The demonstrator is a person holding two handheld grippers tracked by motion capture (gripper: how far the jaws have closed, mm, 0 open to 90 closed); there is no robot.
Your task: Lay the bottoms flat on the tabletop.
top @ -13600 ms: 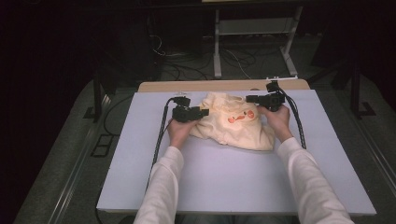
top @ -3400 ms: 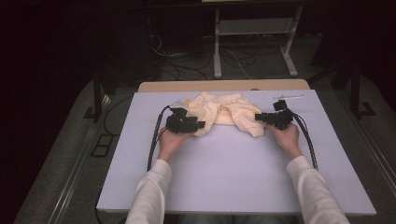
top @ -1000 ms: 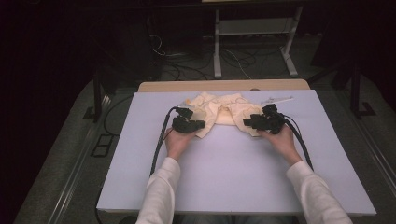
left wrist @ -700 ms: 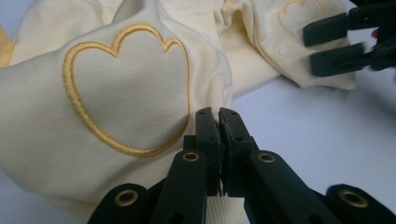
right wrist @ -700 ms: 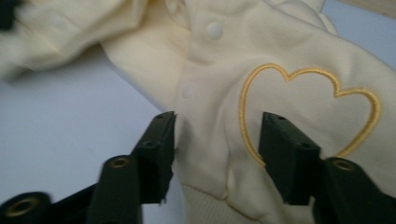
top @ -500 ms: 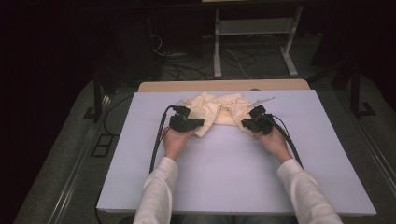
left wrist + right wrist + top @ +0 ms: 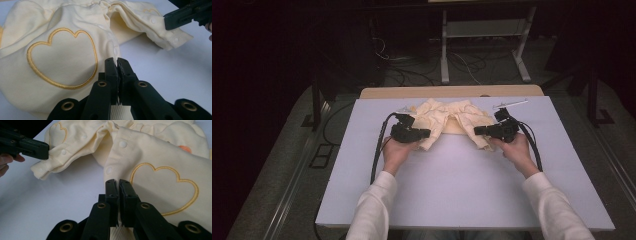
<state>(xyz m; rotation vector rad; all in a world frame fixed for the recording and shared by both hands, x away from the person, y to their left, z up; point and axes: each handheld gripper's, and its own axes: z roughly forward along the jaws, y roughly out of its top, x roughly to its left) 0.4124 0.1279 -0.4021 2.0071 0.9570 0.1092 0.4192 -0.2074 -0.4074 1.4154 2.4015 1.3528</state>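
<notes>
Close up, the left gripper (image 7: 117, 62) is clenched on a ribbed cuff edge of the pale yellow baby romper (image 7: 62, 50), beside an embroidered heart (image 7: 62, 62). The right gripper (image 7: 118, 183), whose jaws have just been closing, pinches the other leg's snap-studded edge. Those snaps and hearts are too small to make out in the high view, which instead shows the romper bunched between both grippers on the lavender bench (image 7: 462, 190), with a wooden board (image 7: 452, 92) beyond it.
</notes>
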